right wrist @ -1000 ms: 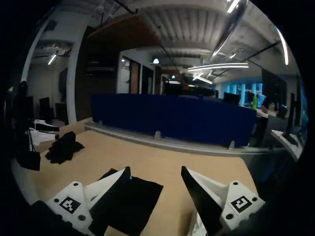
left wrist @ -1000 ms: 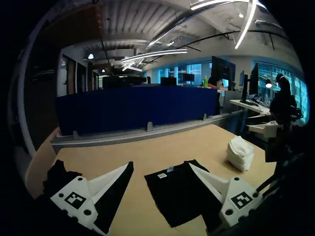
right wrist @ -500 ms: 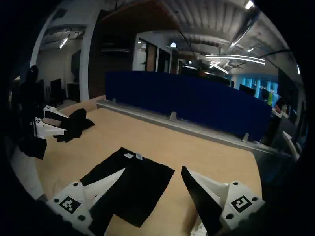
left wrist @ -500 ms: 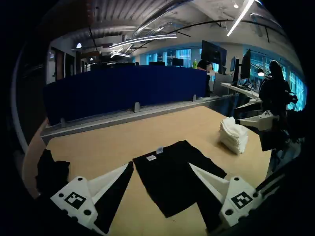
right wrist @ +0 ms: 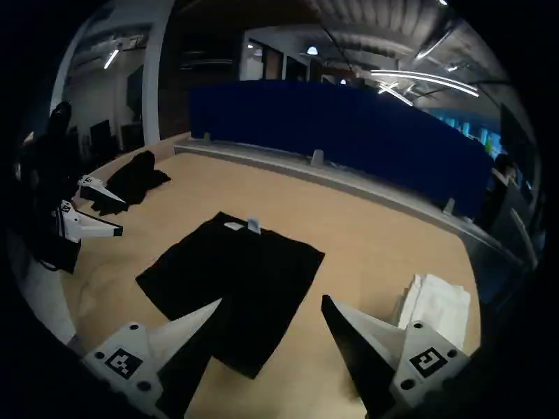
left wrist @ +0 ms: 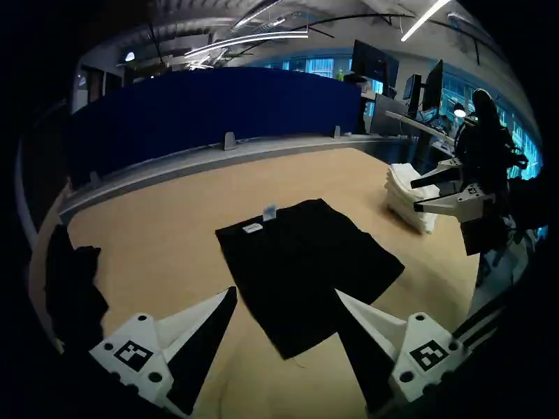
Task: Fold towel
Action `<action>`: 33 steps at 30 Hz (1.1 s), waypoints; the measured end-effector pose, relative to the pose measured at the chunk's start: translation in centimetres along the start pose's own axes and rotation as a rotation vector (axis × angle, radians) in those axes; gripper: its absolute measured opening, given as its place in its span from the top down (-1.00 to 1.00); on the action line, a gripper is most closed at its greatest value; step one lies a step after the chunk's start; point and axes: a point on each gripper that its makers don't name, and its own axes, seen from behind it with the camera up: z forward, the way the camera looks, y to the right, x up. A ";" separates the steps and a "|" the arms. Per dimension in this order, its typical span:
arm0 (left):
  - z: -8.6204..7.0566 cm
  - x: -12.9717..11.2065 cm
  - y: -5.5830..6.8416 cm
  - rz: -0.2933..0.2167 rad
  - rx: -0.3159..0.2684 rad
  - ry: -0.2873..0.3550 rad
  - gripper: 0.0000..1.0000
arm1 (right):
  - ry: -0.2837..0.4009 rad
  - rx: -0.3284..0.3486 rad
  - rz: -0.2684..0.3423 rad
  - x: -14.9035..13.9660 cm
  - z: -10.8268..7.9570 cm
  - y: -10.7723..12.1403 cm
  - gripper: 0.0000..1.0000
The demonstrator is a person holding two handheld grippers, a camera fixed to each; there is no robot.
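The left gripper (left wrist: pixel 286 291) and right gripper (right wrist: pixel 271 300) hang wide open and empty over a wooden table (left wrist: pixel 168 209). The black towel (left wrist: pixel 307 251) lies spread flat just ahead of both, with a white pile (right wrist: pixel 439 300) by the right gripper's right finger.

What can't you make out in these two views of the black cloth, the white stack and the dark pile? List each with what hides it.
Tags on the black cloth: too small to read, both views.
White stack: near end behind a finger of the right tongs, right gripper view.
Dark pile: too dim to tell what it is, left gripper view.
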 end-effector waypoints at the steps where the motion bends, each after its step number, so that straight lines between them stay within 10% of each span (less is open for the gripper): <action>1: 0.3 -0.6 0.1 -0.004 -0.004 -0.013 -0.88 | -0.009 0.002 0.001 -0.6 0.2 -0.2 -1.00; 33: 4.0 -11.7 2.8 -0.055 -0.071 -0.293 -0.71 | -0.257 0.076 0.007 -13.2 3.5 -2.5 -0.79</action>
